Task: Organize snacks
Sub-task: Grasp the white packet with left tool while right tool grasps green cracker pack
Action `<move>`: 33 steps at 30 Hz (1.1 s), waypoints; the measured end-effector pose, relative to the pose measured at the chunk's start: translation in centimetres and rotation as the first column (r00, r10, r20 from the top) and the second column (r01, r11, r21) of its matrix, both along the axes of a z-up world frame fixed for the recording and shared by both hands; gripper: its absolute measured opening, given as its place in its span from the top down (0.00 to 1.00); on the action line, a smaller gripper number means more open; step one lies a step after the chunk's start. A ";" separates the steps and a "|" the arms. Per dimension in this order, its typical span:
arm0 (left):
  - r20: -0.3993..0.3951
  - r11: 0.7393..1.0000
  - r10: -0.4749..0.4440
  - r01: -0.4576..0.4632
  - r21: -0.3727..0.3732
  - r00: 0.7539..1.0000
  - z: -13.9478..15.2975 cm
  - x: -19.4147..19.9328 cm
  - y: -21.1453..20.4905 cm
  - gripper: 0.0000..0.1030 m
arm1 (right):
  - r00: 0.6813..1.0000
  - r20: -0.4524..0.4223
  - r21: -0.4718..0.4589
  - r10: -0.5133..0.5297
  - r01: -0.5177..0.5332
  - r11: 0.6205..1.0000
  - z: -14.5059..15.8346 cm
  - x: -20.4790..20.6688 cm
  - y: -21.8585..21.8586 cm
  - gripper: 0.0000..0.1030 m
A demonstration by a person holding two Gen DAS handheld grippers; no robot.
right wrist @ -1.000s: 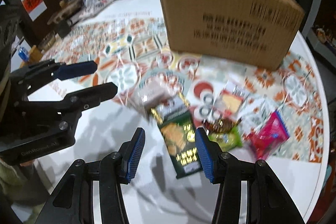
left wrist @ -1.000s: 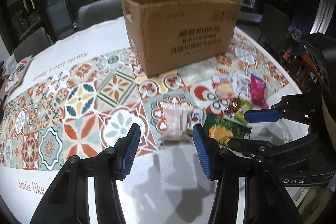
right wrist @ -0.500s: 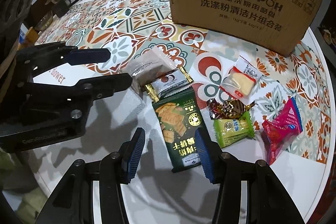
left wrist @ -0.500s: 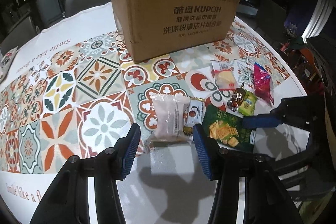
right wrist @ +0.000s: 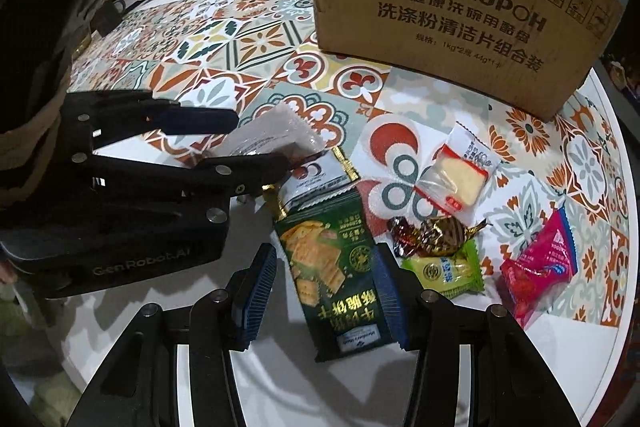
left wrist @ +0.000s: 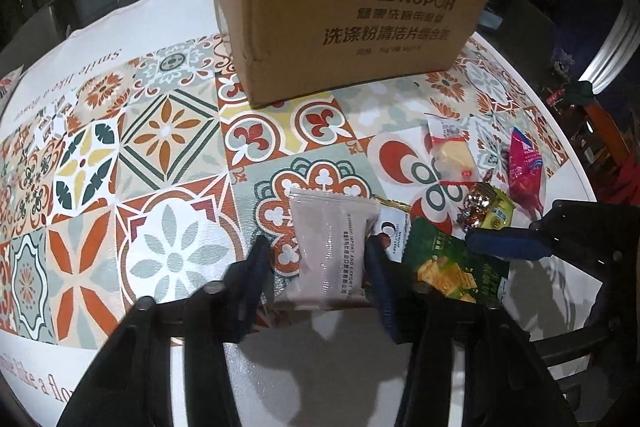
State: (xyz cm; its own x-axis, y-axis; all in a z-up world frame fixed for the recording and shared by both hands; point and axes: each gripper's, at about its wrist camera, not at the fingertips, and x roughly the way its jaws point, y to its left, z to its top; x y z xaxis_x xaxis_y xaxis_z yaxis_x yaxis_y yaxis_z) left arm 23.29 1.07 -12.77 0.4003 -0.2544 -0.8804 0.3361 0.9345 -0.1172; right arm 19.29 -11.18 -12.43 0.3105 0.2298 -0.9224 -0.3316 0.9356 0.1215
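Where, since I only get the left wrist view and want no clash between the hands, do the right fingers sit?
Observer: The right gripper straddles the green cracker packet. Its fingers are open, with the packet's near half between them.
Operator: My view cuts that packet off. Where does its near end lie?
Observer: Its near end, which has a white label, lies off the tiled pattern, on the plain white border of the tablecloth.
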 end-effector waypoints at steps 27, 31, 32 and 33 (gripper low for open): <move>0.043 0.997 0.071 -0.072 0.023 0.997 2.2 -6.0 1.5 0.71 | 0.994 0.064 -0.071 0.088 -0.083 0.994 -0.6 -1.7 0.9 0.54; 0.052 0.996 0.093 -0.094 0.007 0.994 2.7 -6.6 1.7 0.71 | 0.994 0.073 -0.045 0.075 -0.072 0.996 0.0 -2.0 0.6 0.58; 0.055 0.996 0.094 -0.094 0.003 0.994 2.9 -6.7 1.7 0.71 | 0.995 0.076 -0.033 0.072 -0.069 0.997 0.2 -2.1 0.5 0.58; 0.060 0.995 0.096 -0.096 0.000 0.994 3.2 -6.8 1.6 0.71 | 0.994 0.082 -0.026 0.068 -0.066 0.997 0.4 -2.1 0.5 0.58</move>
